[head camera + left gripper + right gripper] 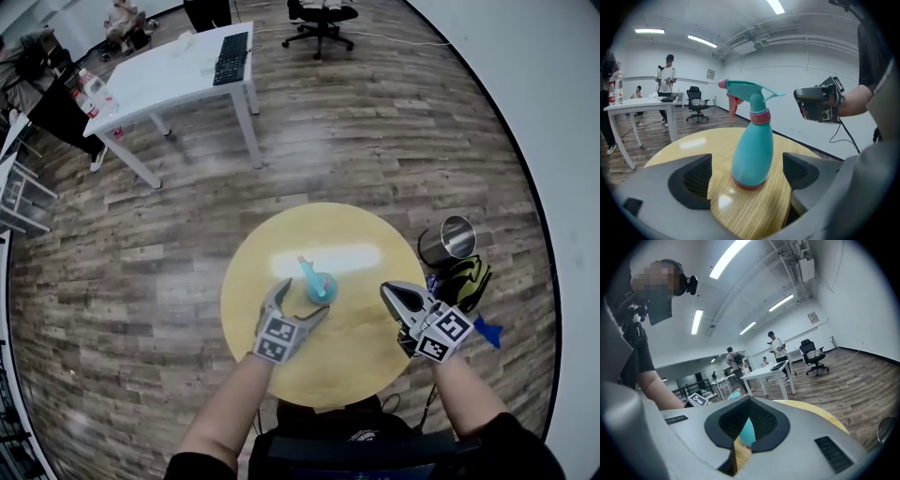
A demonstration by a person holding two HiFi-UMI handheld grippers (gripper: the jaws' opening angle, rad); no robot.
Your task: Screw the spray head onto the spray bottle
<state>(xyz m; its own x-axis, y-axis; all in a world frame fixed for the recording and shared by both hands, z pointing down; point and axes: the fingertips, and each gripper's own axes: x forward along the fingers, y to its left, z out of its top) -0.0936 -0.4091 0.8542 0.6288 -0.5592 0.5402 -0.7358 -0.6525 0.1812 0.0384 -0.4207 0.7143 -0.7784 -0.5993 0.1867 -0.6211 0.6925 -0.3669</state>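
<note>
A teal spray bottle (320,285) stands upright near the middle of the round yellow table (356,352). Its teal spray head (750,91) with a pink nozzle and pink collar sits on the bottle's neck. My left gripper (302,300) is open just in front of the bottle. In the left gripper view the bottle (752,150) stands between the two wide-apart pads (691,180), touching neither. My right gripper (386,292) hovers to the right of the bottle, shut and empty. In the right gripper view a sliver of the bottle (749,431) shows through the gap in the shut jaws.
A metal bin (448,239) and a green and black bag (466,279) sit on the floor right of the table. A white desk (178,70) with a keyboard (232,56) and an office chair (322,19) stand farther off. People stand in the background.
</note>
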